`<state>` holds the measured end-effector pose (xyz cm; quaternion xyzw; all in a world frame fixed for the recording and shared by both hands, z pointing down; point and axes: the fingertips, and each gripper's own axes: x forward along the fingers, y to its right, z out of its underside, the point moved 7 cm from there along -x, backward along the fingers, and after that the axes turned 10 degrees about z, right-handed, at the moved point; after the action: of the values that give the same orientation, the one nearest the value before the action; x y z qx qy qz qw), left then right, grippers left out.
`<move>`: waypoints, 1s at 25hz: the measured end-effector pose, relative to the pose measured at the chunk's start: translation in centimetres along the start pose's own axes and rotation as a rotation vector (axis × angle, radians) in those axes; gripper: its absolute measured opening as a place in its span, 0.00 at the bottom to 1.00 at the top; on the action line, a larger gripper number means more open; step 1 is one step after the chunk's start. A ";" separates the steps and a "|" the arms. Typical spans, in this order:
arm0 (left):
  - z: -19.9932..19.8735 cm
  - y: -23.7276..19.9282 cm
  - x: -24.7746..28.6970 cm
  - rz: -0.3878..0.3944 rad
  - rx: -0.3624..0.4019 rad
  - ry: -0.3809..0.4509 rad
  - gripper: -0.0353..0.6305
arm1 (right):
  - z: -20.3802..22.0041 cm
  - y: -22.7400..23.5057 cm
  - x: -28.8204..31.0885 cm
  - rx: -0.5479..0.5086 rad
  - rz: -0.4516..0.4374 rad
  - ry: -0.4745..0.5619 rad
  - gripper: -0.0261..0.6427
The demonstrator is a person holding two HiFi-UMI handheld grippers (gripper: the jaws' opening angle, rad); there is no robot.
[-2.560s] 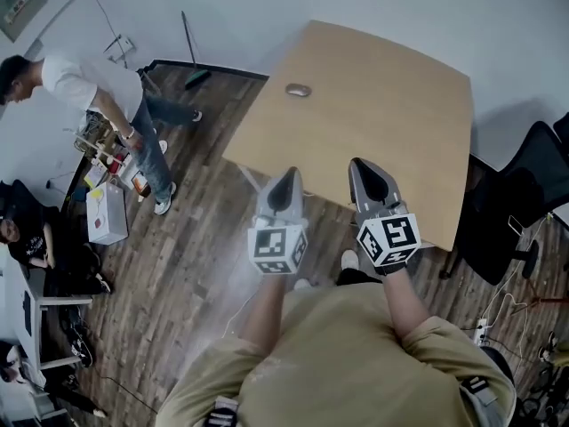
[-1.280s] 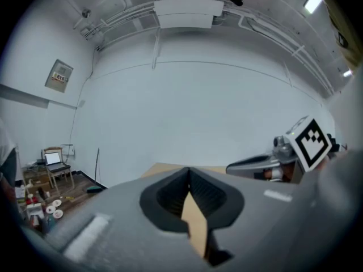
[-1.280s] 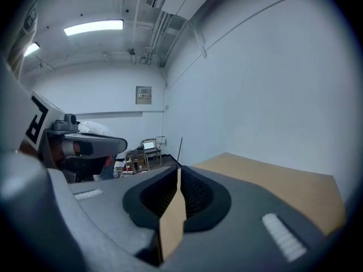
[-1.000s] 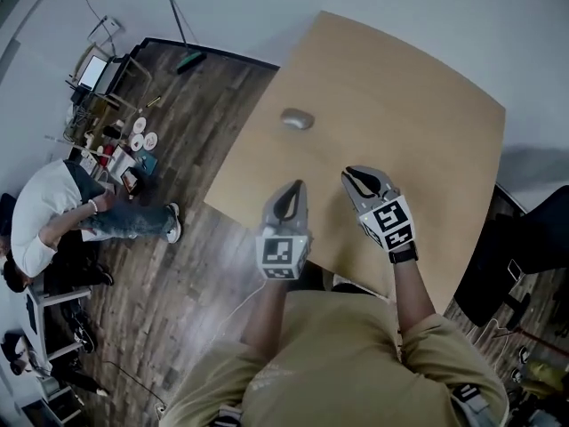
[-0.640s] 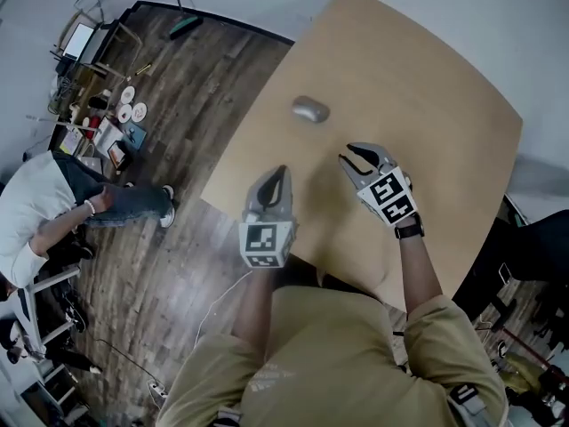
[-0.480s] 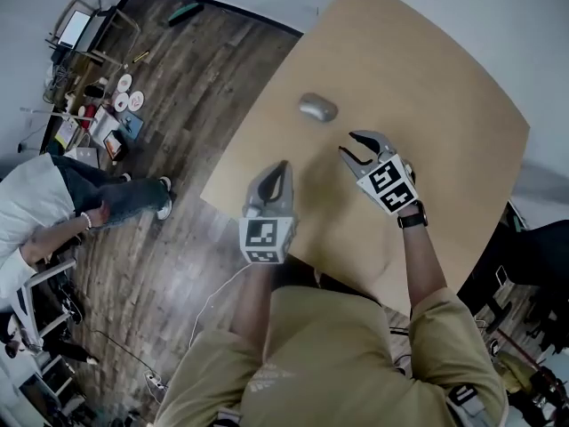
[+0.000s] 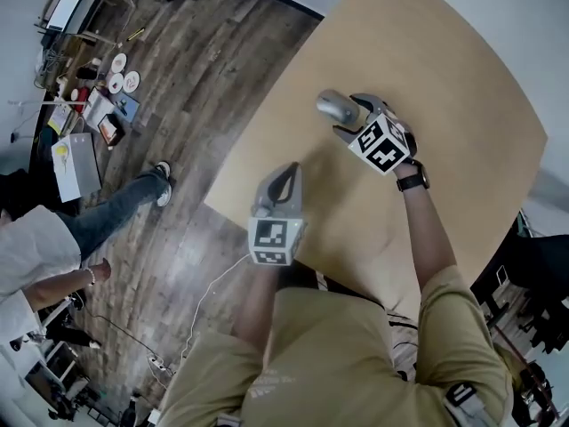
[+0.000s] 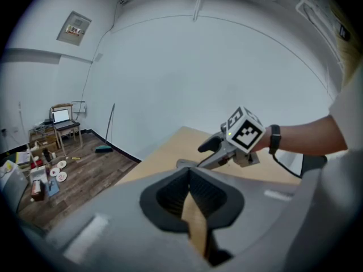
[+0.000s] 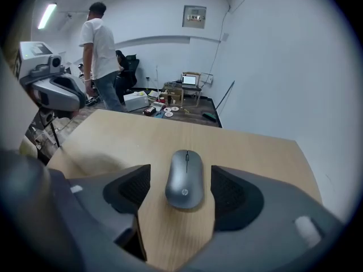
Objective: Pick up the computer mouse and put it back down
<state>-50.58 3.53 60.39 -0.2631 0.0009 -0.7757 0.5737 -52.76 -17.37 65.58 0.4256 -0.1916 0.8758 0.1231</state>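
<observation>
A grey computer mouse [image 7: 333, 106] lies on the light wooden table [image 7: 444, 96], near its far left edge. My right gripper [image 7: 348, 119] has reached it, and its jaws are opening. In the right gripper view the mouse [image 9: 185, 178] sits between the two dark pads [image 9: 131, 188], with a gap on each side and no contact. My left gripper [image 7: 283, 177] hovers shut over the near edge of the table with nothing in it. From the left gripper view [image 8: 190, 177] the right gripper [image 8: 211, 149] shows ahead, over the table [image 8: 170, 146].
The table's left edge drops to a wooden floor [image 7: 196, 105] beside the mouse. A person [image 7: 40, 256] stands at the lower left near boxes and clutter [image 7: 93, 87]. A dark chair [image 7: 533, 269] is at the right. A white wall lies beyond the table.
My right gripper moved forward and down to the mouse, and its jaws went from nearly shut to wide, now on either side of the mouse. The left gripper sank slightly, still shut.
</observation>
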 end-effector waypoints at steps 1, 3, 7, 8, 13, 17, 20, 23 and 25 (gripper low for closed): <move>0.2 -0.3 0.2 0.000 -0.006 -0.005 0.06 | 0.0 0.1 1.1 -0.003 -0.011 -0.013 0.53; 0.6 -0.8 0.4 0.002 -0.015 -0.014 0.06 | 0.2 0.2 3.2 0.001 -0.034 -0.040 0.53; 1.2 -1.6 0.7 0.002 -0.027 -0.029 0.06 | 0.6 0.4 6.3 0.040 -0.076 -0.080 0.53; 1.4 -1.7 0.7 0.002 -0.031 -0.031 0.06 | 0.6 0.5 6.7 0.047 -0.083 -0.086 0.51; 2.7 -2.3 0.3 0.000 -0.043 -0.044 0.06 | 0.6 0.5 7.3 0.106 -0.110 -0.083 0.49; 2.5 -1.7 -0.1 -0.009 -0.042 -0.037 0.06 | 1.4 -0.1 6.6 0.135 -0.087 -0.088 0.48; 2.2 -0.6 -1.0 -0.003 -0.036 -0.025 0.06 | 2.1 -1.3 5.2 0.192 -0.096 -0.074 0.48; 1.7 0.6 -1.8 0.005 -0.013 -0.012 0.06 | 2.1 -2.0 2.3 0.302 -0.083 0.024 0.48; 1.3 1.3 -2.1 0.006 -0.007 0.003 0.06 | 2.0 -2.4 -0.1 0.364 -0.054 0.095 0.48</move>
<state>-48.45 5.35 60.28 -0.2639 0.0051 -0.7744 0.5749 -50.37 -16.12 67.17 0.4039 -0.0125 0.9115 0.0764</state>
